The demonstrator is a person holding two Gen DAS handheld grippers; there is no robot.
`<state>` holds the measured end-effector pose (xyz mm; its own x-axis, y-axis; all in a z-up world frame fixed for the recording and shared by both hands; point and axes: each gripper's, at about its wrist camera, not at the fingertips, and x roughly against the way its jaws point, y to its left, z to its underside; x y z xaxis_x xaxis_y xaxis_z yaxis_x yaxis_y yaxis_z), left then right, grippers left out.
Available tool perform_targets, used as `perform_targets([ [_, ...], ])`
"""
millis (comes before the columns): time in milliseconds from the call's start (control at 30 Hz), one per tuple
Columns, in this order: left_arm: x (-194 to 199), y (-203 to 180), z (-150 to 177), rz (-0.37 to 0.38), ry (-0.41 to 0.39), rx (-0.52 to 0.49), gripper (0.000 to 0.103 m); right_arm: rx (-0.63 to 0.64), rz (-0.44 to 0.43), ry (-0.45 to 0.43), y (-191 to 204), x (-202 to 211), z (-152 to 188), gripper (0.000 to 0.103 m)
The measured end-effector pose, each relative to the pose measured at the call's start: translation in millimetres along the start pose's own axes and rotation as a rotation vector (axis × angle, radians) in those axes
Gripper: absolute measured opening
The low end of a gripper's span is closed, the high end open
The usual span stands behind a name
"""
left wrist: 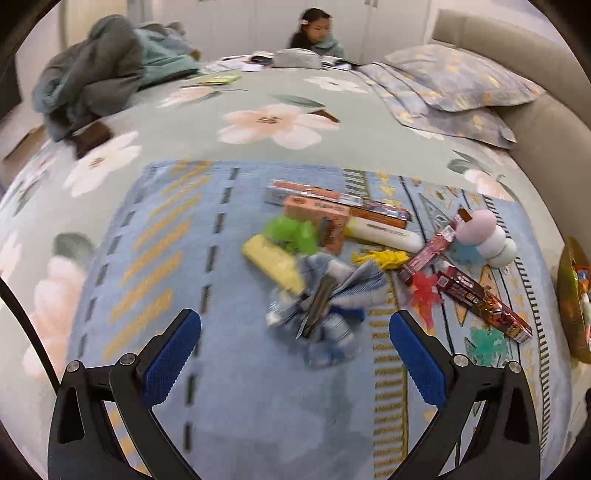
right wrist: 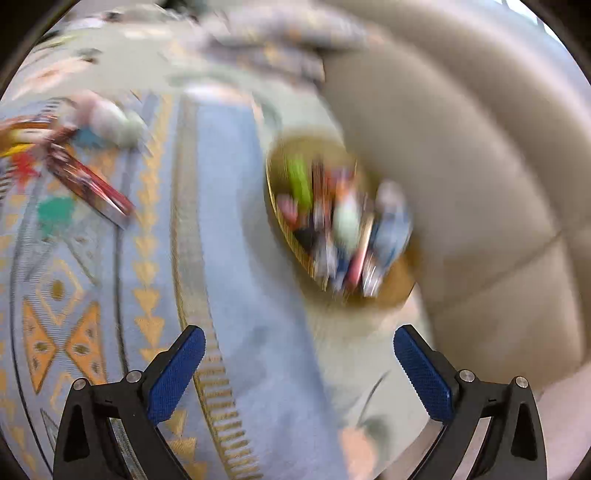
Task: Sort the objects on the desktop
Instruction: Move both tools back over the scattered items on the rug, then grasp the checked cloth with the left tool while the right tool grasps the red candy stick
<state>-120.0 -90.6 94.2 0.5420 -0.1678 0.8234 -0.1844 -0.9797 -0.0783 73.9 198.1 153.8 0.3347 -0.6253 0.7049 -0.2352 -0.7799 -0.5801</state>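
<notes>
A pile of small objects lies on a blue patterned mat [left wrist: 236,369] spread over a bed. In the left wrist view my left gripper [left wrist: 295,328] is open just short of a crumpled blue-white striped wrapper [left wrist: 332,306]. Behind the wrapper lie a yellow sponge [left wrist: 273,262], a green toy [left wrist: 295,232], an orange box [left wrist: 317,214], a white tube [left wrist: 384,232] and a dark red packet [left wrist: 484,302]. The right wrist view is blurred. My right gripper [right wrist: 299,347] is open and empty, a short way in front of a gold basket [right wrist: 284,221] holding several items.
The gold basket [left wrist: 572,299] sits at the mat's right edge by the beige padded headboard [right wrist: 480,184]. Pillows [left wrist: 454,85] lie at the back right and a heap of clothes [left wrist: 96,70] at the back left. A person [left wrist: 314,33] sits beyond the bed.
</notes>
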Motion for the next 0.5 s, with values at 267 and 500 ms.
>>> perform_targets([
  [267,-39,3,-2,0.107,0.078,0.037,0.056,0.082,-0.237,-0.006,65,18,-26,0.103],
  [500,-27,1,3,0.169,0.089,0.038,0.019,-0.015,-0.526,0.021,91,-8,-70,0.103],
])
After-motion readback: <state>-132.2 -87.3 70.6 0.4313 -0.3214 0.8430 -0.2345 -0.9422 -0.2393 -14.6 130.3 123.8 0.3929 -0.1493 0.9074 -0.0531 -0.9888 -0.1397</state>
